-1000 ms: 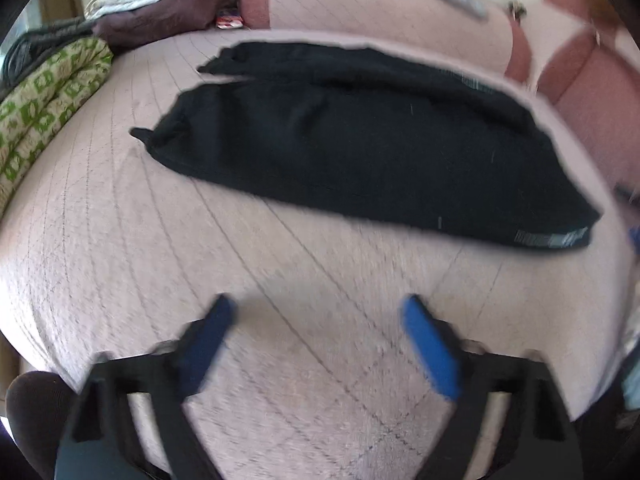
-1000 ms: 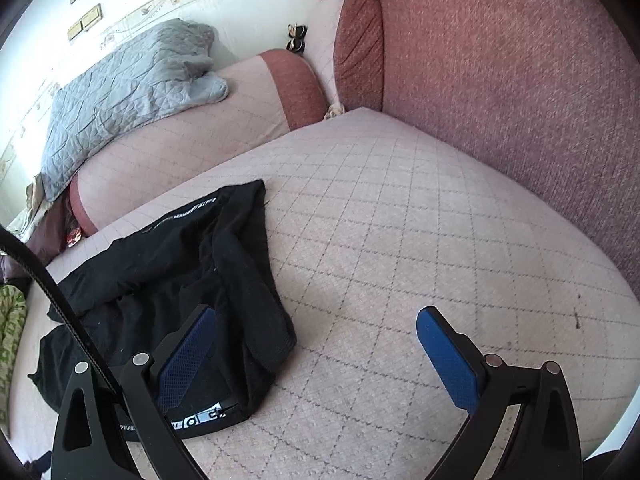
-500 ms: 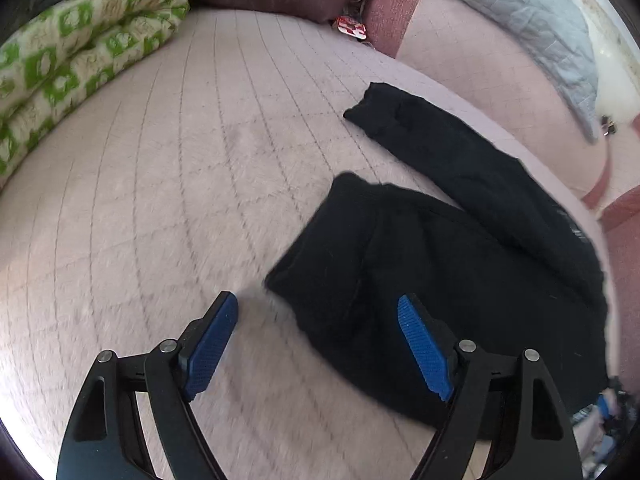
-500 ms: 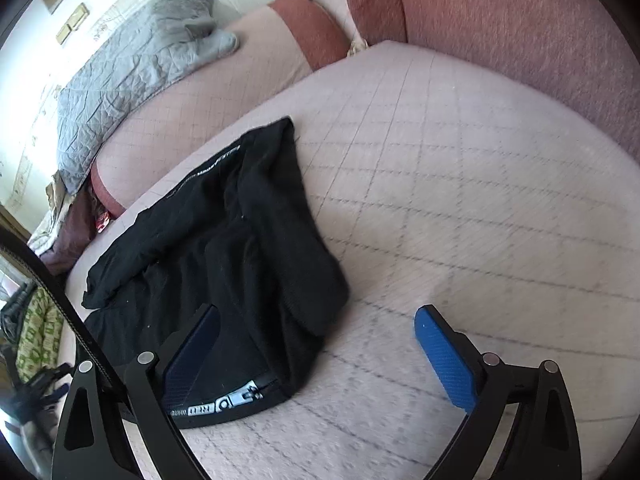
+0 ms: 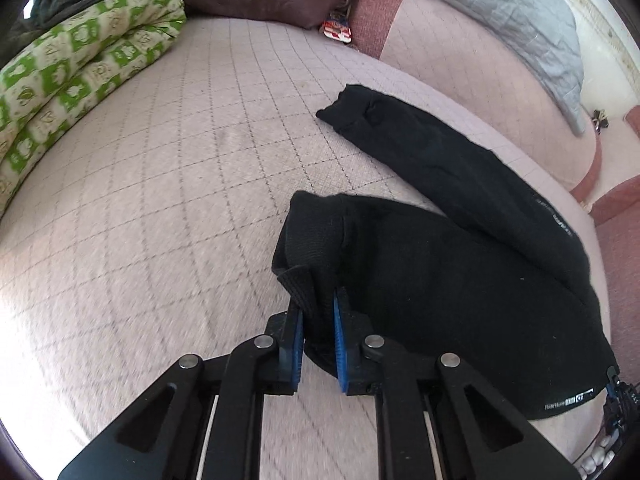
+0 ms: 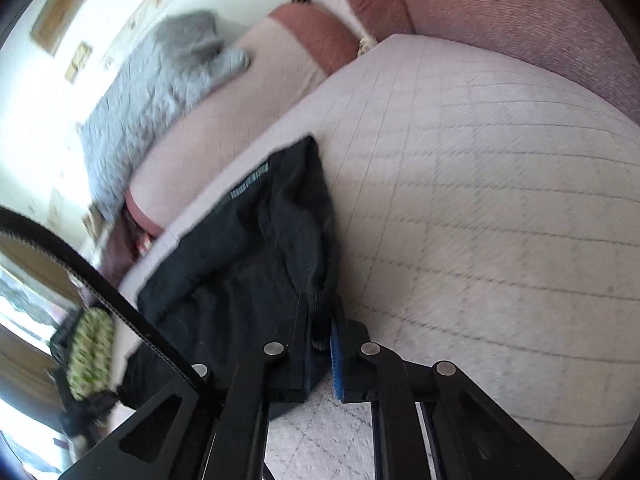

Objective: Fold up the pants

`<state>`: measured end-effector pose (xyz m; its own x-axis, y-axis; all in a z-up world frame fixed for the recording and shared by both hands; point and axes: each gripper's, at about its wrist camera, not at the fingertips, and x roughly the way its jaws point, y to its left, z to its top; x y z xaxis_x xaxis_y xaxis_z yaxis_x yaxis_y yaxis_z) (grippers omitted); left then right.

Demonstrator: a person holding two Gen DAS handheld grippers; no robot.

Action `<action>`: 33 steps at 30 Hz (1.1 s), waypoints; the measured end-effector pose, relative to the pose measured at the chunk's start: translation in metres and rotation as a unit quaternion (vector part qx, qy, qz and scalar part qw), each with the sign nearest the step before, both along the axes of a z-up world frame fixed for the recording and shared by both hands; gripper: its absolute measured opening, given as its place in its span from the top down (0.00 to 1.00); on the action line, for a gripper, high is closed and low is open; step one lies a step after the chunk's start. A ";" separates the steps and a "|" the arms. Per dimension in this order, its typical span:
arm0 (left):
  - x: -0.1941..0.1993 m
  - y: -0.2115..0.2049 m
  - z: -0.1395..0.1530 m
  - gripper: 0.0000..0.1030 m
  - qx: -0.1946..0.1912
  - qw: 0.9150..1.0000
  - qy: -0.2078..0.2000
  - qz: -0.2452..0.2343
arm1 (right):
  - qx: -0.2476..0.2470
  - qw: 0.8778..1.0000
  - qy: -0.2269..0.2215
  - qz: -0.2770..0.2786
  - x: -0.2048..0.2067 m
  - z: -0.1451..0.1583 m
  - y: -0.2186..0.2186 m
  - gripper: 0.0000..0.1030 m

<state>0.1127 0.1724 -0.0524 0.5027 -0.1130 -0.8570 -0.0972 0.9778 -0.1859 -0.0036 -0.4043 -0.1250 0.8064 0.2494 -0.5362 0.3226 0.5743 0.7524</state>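
Note:
Black pants (image 5: 460, 280) lie spread on a pale quilted cushion (image 5: 160, 200), one leg stretched toward the back. My left gripper (image 5: 318, 304) is shut on the ribbed cuff of the nearer leg, the black cloth bunched between its blue pads. In the right wrist view the same pants (image 6: 248, 260) run away to the left. My right gripper (image 6: 322, 320) is shut on the waistband end of the pants, the fabric pinched between its fingers. The other cuff (image 5: 348, 108) rests flat and free.
A green patterned folded blanket (image 5: 76, 80) sits at the left edge of the cushion. A grey quilt (image 5: 500, 12) drapes over the back bolster. Dark red bolsters (image 6: 500, 12) bound the far side. Bare quilted surface spreads right of the pants (image 6: 500, 200).
Both grippers went from wide open to shut on the pants. The left swung over to the leg cuff; the right rolled and dropped onto the waistband end.

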 end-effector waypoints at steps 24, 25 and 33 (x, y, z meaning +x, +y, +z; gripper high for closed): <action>-0.057 0.044 0.027 0.58 0.045 0.999 -0.030 0.001 | -0.084 0.988 0.079 -0.106 -0.058 0.019 -0.046 0.49; -0.050 0.044 0.032 0.55 0.048 0.998 -0.033 -0.001 | -0.087 0.989 0.072 -0.095 -0.052 0.024 -0.044 0.44; 0.066 0.005 0.050 0.42 0.041 0.997 -0.040 -0.051 | -0.111 0.990 0.063 0.052 0.060 0.046 -0.021 0.44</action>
